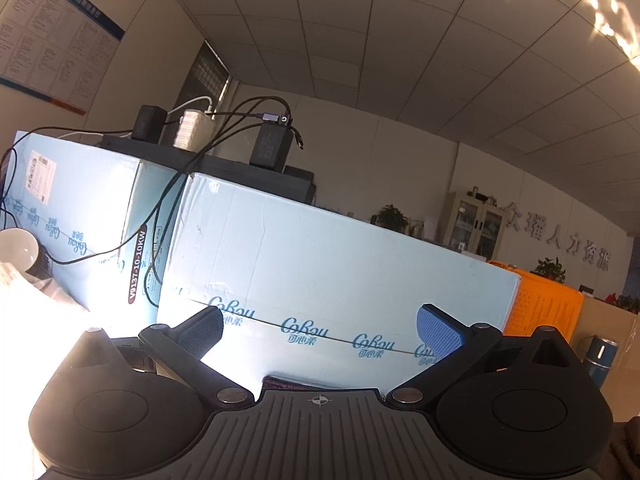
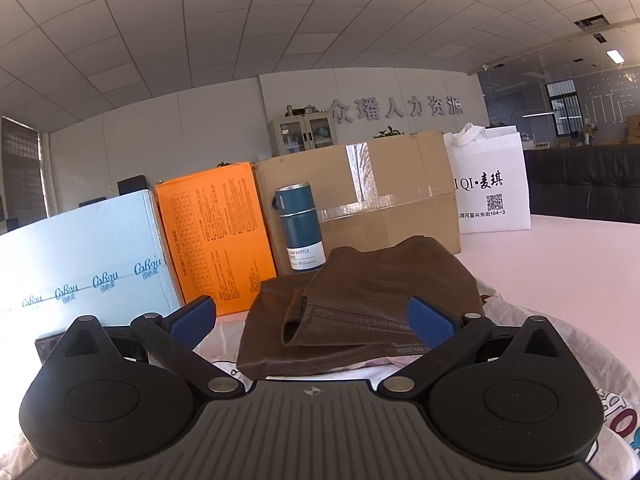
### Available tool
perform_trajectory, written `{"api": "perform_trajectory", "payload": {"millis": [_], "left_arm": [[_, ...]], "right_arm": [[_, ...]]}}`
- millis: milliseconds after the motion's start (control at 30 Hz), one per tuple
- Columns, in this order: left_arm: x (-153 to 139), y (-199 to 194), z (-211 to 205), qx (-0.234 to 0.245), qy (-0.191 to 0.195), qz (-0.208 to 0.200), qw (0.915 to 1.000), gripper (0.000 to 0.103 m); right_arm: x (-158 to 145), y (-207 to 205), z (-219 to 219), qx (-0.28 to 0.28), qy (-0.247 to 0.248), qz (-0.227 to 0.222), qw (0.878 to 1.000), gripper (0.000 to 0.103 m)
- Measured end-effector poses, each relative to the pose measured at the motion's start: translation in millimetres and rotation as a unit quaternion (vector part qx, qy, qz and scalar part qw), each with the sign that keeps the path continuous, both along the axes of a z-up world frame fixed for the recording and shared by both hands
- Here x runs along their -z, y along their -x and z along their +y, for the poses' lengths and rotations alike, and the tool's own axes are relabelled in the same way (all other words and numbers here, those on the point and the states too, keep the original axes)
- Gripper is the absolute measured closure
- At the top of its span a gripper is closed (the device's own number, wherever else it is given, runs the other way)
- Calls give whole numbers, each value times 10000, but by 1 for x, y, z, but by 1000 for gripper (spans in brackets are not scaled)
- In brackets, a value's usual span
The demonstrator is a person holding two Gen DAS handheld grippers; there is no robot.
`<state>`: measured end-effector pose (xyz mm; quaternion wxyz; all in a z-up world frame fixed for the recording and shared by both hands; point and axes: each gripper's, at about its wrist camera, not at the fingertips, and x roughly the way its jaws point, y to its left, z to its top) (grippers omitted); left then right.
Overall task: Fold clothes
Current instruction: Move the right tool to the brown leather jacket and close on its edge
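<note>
- Left wrist view: left gripper (image 1: pixel 320 330) is spread wide and empty, aimed at a pale blue carton (image 1: pixel 340 272) with loose cables (image 1: pixel 168 200) just beside; a blind reach could snag them. No garment is clear here.
- Right wrist view: right gripper (image 2: pixel 312 316) is released and empty. The brown leather garment (image 2: pixel 360 304) lies folded on white cloth on the desk (image 2: pixel 560 248), between the jaws' line; slick leather may slide and unfold, and could topple the blue bottle (image 2: pixel 298 228) close behind.
</note>
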<state>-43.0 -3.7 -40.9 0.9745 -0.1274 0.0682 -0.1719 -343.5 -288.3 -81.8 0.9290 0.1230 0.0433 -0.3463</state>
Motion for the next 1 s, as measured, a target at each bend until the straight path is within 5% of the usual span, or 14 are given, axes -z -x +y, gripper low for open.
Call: {"api": "perform_trajectory", "payload": {"millis": [167,433,700,867,967,1000], "left_arm": [[45,29,-46,821,-591,374,9942,0],[66,84,-106,2108,-1635,104,9637,0],[66,102,-130,2425,-1908,-79,9512,0],[69,104,-142,2512,-2050,-92,9459,0],[69,104,-151,2600,-2079,-97,9429,0],[69,104,-154,2642,-2080,-115,9417,0]], "right_arm": [[16,4,-21,46,-110,132,9998,0],[18,-20,-52,-13,-490,238,9985,0],[8,-65,-79,-212,-602,507,9967,0],[6,-106,-97,199,-701,1181,9903,1],[11,-113,-102,315,-626,1216,9901,8],[14,-109,-103,301,-563,1084,9921,17]]}}
